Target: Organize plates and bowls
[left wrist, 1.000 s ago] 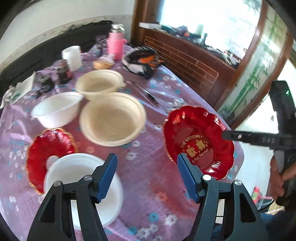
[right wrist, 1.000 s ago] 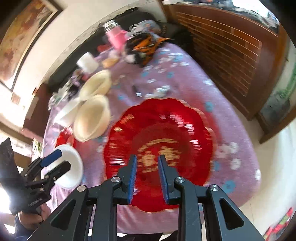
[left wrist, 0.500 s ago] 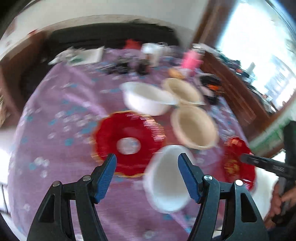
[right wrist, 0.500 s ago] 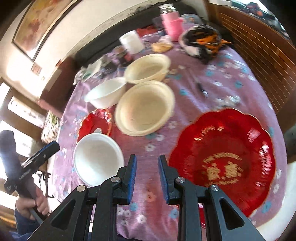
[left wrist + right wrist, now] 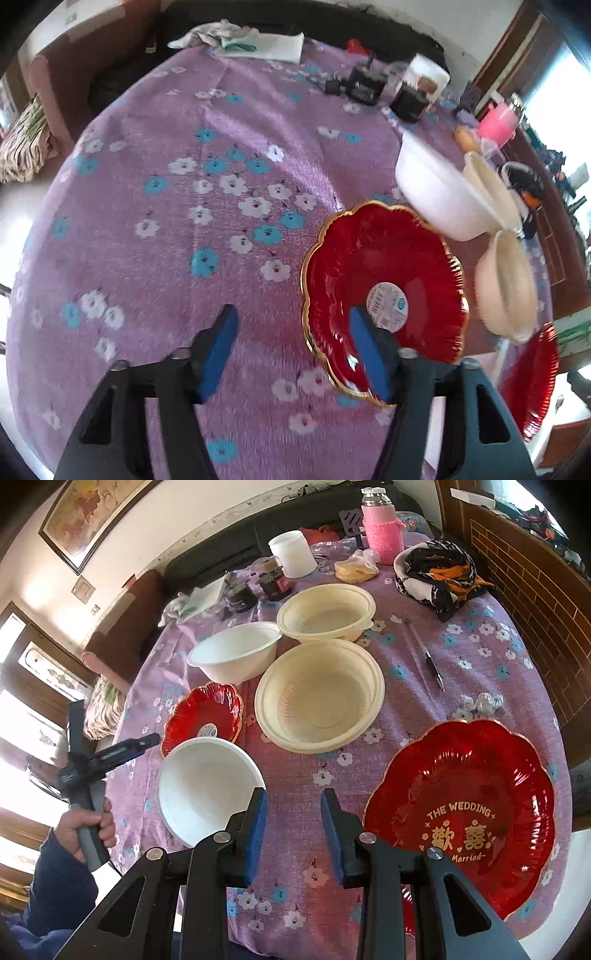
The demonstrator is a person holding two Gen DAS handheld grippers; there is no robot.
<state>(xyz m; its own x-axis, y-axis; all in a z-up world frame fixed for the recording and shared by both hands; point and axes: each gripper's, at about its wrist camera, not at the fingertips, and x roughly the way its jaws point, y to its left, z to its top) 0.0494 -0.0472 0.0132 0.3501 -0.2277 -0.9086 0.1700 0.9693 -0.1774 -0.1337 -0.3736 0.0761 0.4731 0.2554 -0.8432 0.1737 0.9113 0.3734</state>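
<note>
The main risk, as I judge it, sits with the left tool point(image 5: 291, 343): its jaws are closing with only tabletop point(image 5: 184, 206) cloth between them, one blue pad over the near rim of the small red plate point(image 5: 384, 291) at about four o'clock in the left wrist view. A bite on that thin scalloped edge could tip or skid the plate into the white bowl point(image 5: 210, 790) beside it.

The big red wedding plate point(image 5: 461, 812), at four o'clock in the right wrist view, lies near the tabletop edge and could be nudged off.

The right tool point(image 5: 291, 819) holds nothing, its narrow gap opening.

The two cream bowls point(image 5: 319, 694) and both white bowls look empty; the small red plate carries only a round sticker, though that frame is blurred.
</note>
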